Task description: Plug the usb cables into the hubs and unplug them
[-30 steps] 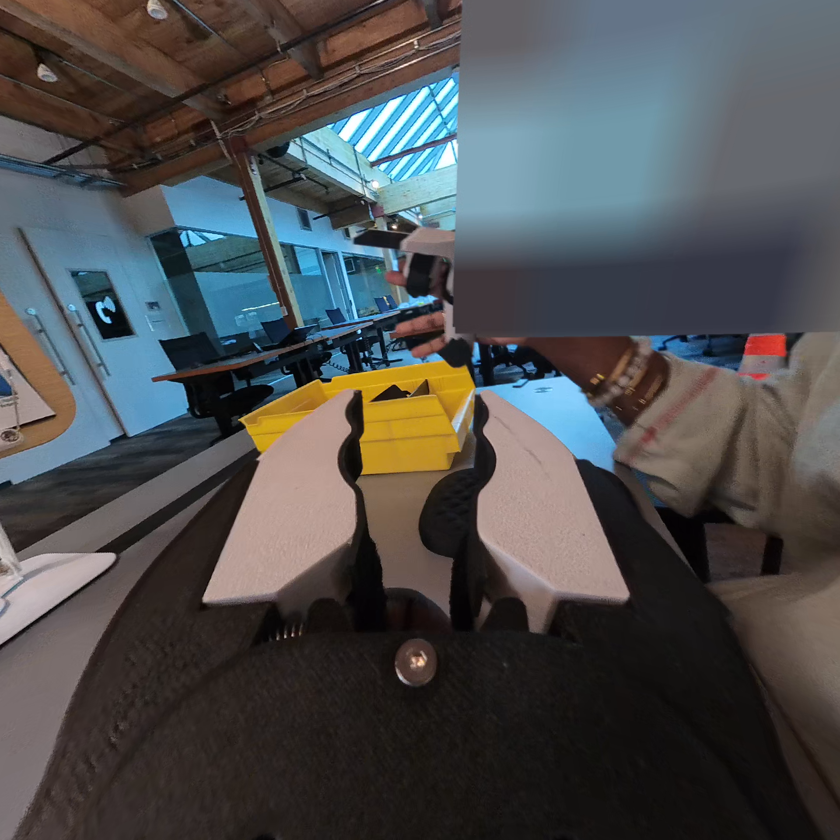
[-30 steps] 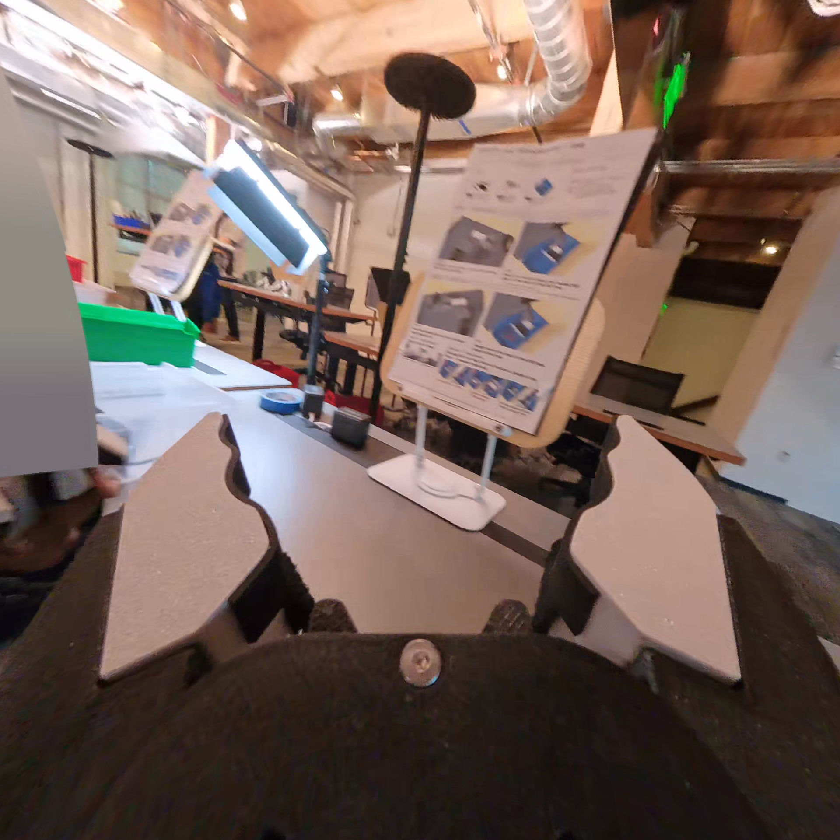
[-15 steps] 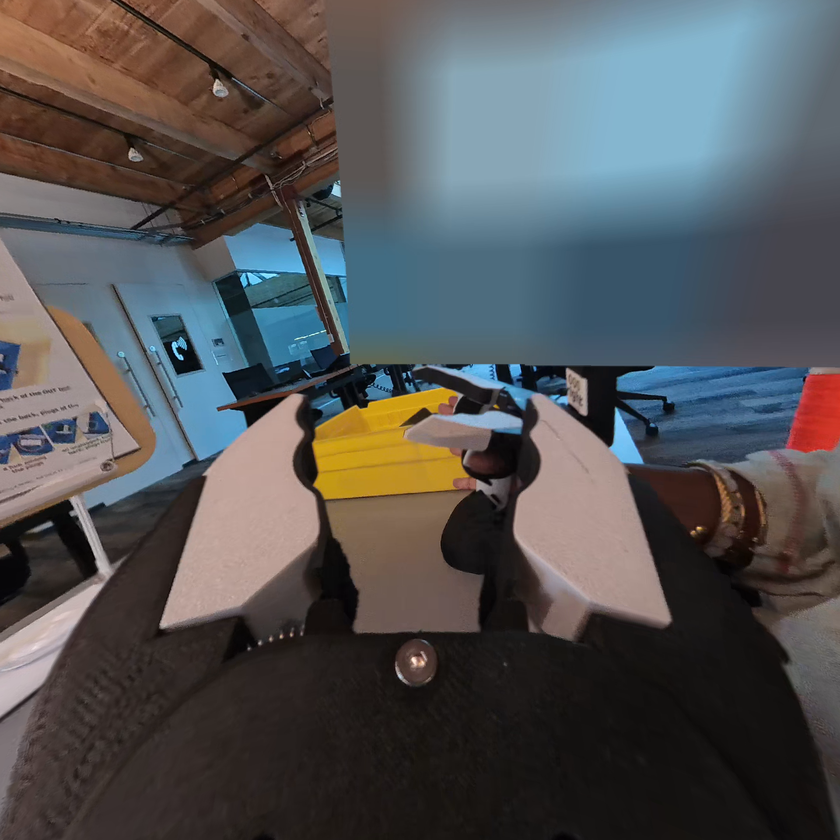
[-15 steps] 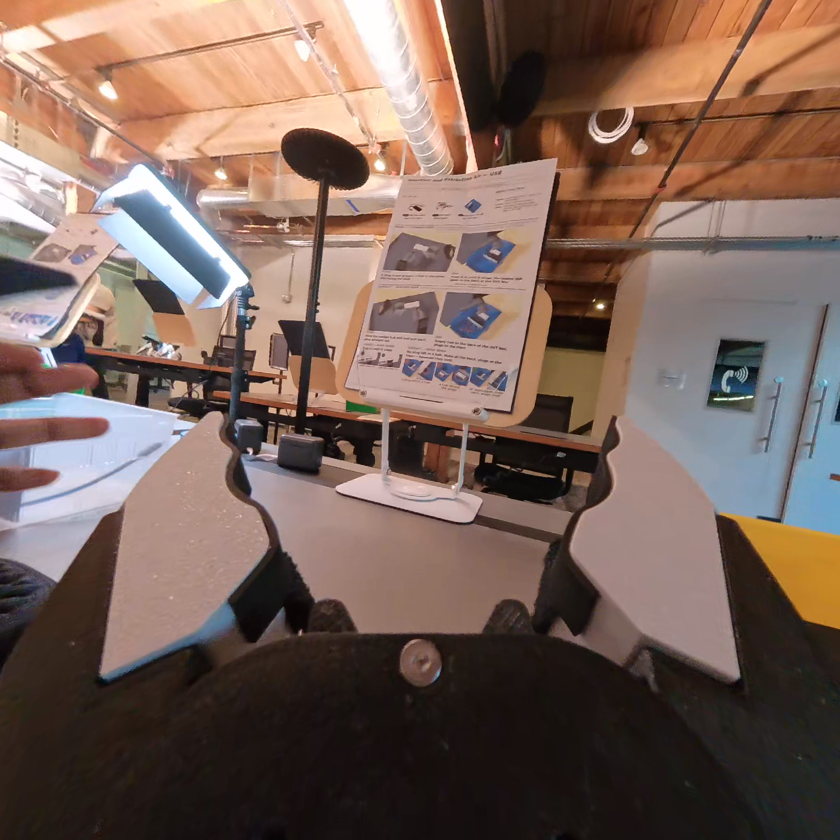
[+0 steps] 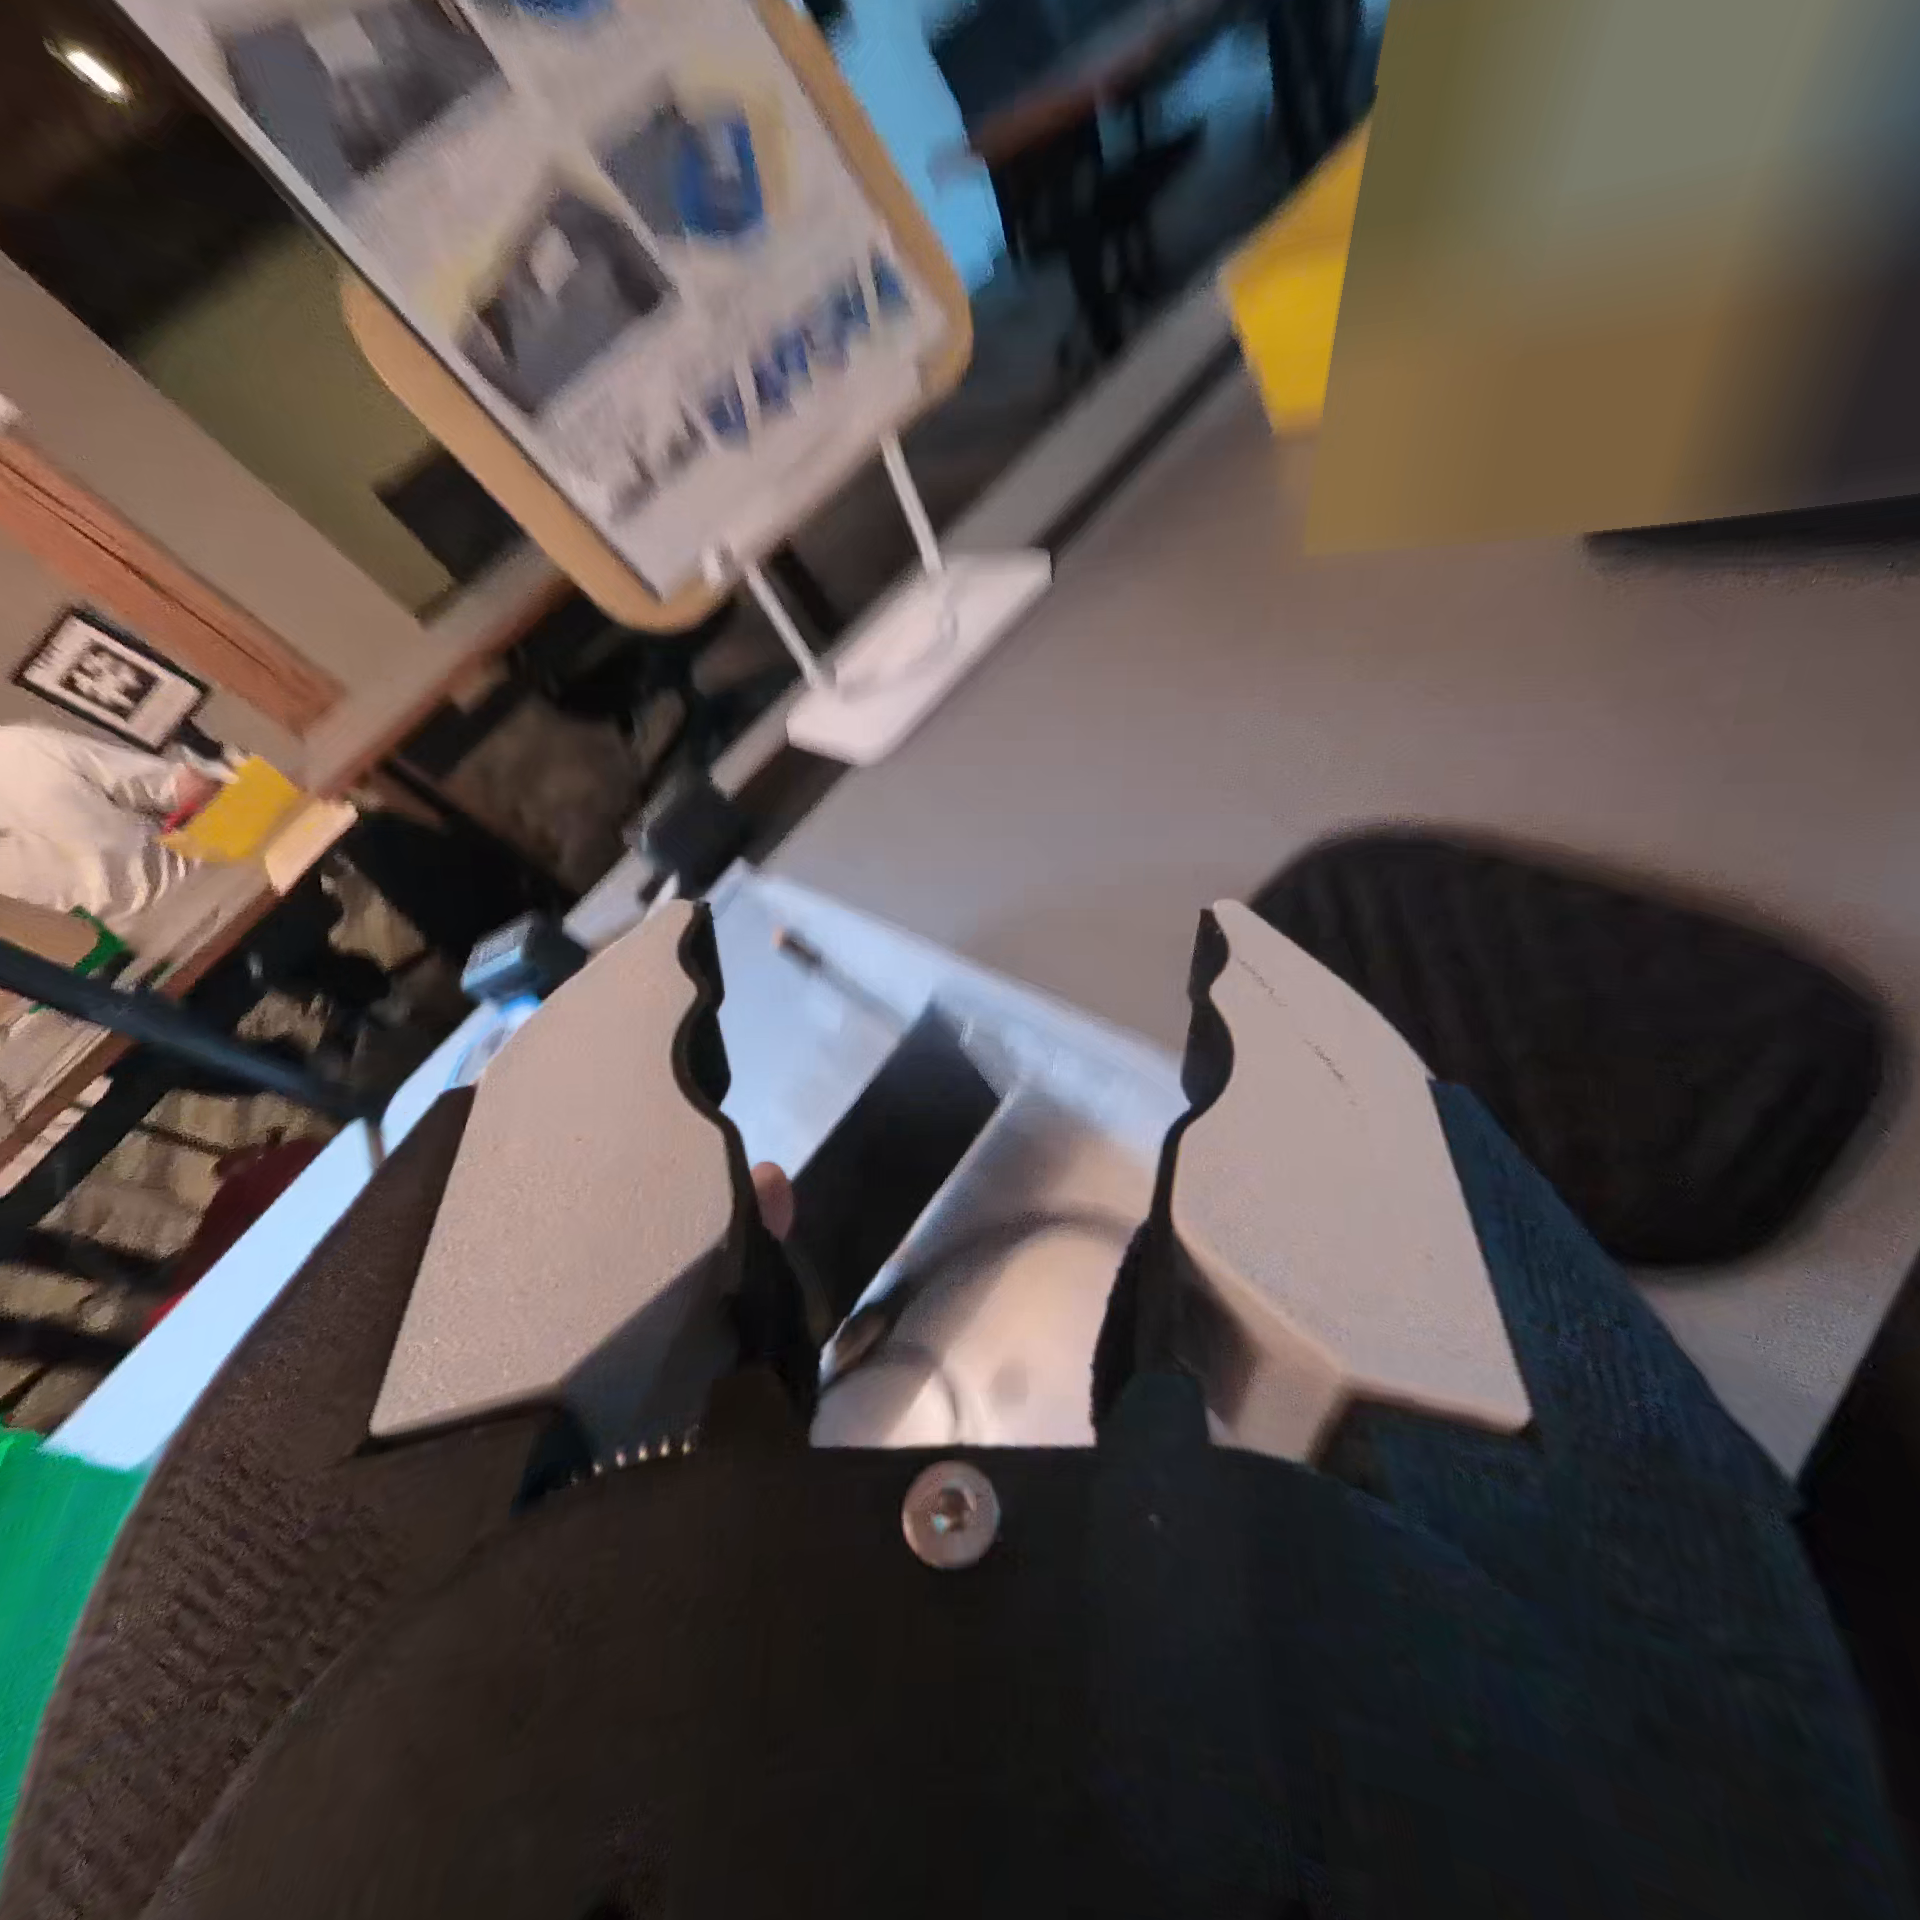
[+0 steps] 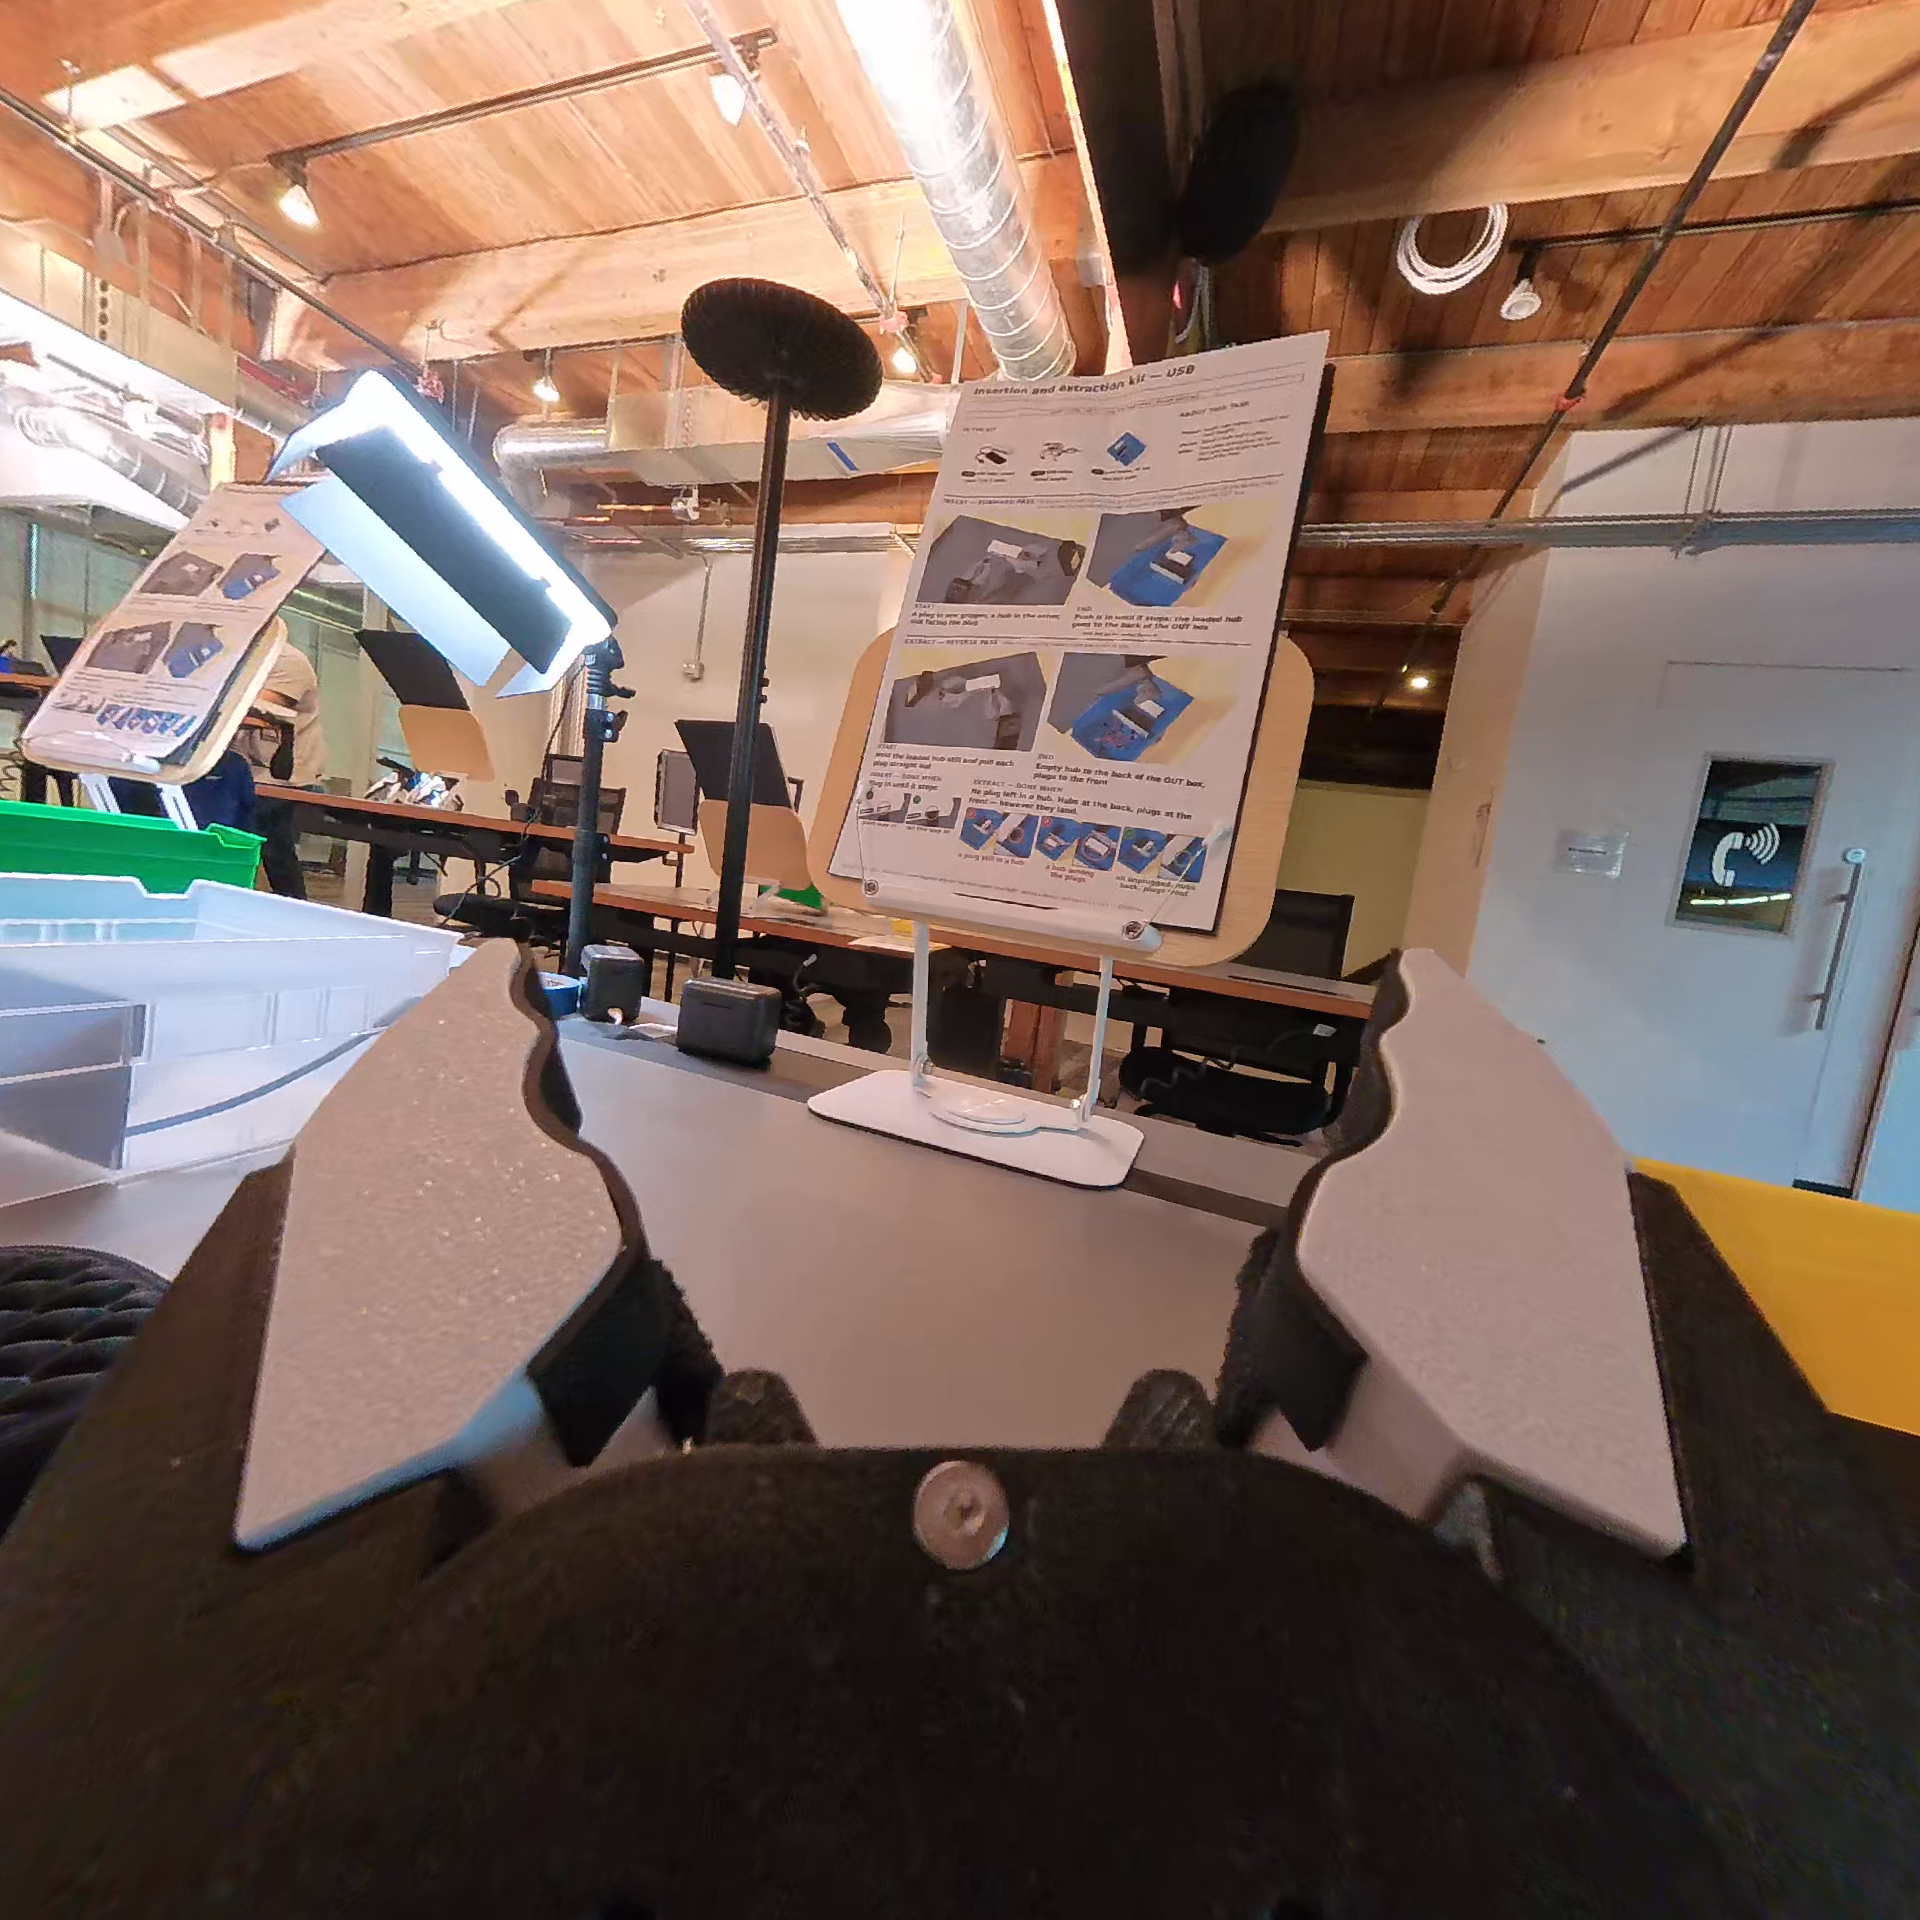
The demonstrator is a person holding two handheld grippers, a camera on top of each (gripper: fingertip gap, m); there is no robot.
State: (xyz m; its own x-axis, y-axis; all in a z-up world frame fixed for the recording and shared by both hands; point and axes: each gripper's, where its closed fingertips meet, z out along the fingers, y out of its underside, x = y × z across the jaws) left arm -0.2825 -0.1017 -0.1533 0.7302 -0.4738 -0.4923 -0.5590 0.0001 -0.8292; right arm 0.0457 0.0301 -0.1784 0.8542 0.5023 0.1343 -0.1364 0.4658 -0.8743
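My left gripper (image 5: 951,997) tilts over a clear bin (image 5: 831,1039), jaws apart, empty. My right gripper (image 6: 951,1049) rests low over the desk (image 6: 914,1226), jaws apart, empty. No cable or hub visible. Risk: the blurred left view suggests fast motion, so I may strike the bin wall.

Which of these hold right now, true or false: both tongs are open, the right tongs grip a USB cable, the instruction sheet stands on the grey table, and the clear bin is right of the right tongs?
1. Both tongs are open. True: the left tongs and the right tongs each show a wide gap.
2. The right tongs grip a USB cable. False: nothing lies between them.
3. The instruction sheet stands on the grey table. True: its white base rests there.
4. The clear bin is right of the right tongs. False: it is to their left.
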